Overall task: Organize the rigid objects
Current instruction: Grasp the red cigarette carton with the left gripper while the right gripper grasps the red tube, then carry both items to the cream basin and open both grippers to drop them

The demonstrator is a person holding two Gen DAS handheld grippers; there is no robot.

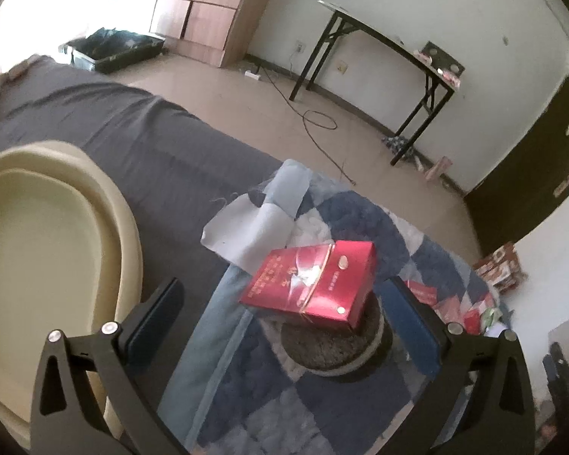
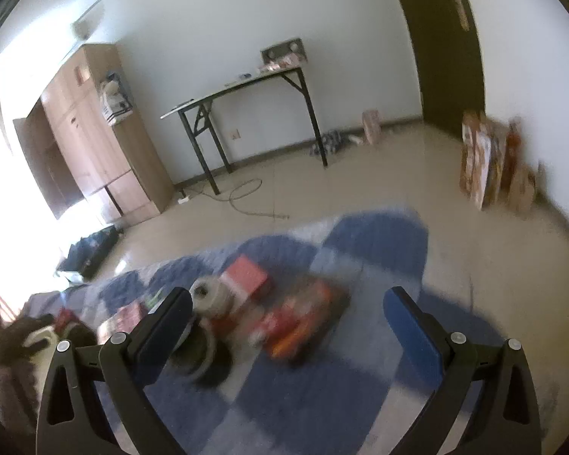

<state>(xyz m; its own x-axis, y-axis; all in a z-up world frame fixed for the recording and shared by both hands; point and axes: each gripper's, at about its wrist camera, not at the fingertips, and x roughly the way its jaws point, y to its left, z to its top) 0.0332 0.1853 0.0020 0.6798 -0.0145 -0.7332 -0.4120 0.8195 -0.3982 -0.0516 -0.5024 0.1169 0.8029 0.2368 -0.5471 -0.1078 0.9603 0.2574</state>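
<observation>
Grippers are both held spread and empty: left gripper (image 1: 280,318) straddles the red box (image 1: 311,284) resting on a round tin (image 1: 335,345); beige basin (image 1: 57,235) at nine o'clock is probably its destination. Right gripper (image 2: 288,326) view is blurred.

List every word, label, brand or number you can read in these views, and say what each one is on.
No text can be read with confidence.
Red box, resting on a round dark container: gold print on its top face, too blurred to read.
Red packets on the quilt: no print resolves.
Printed boxes against the wall: patterned, too blurred to read.
Right wrist view: motion-blurred throughout.
</observation>
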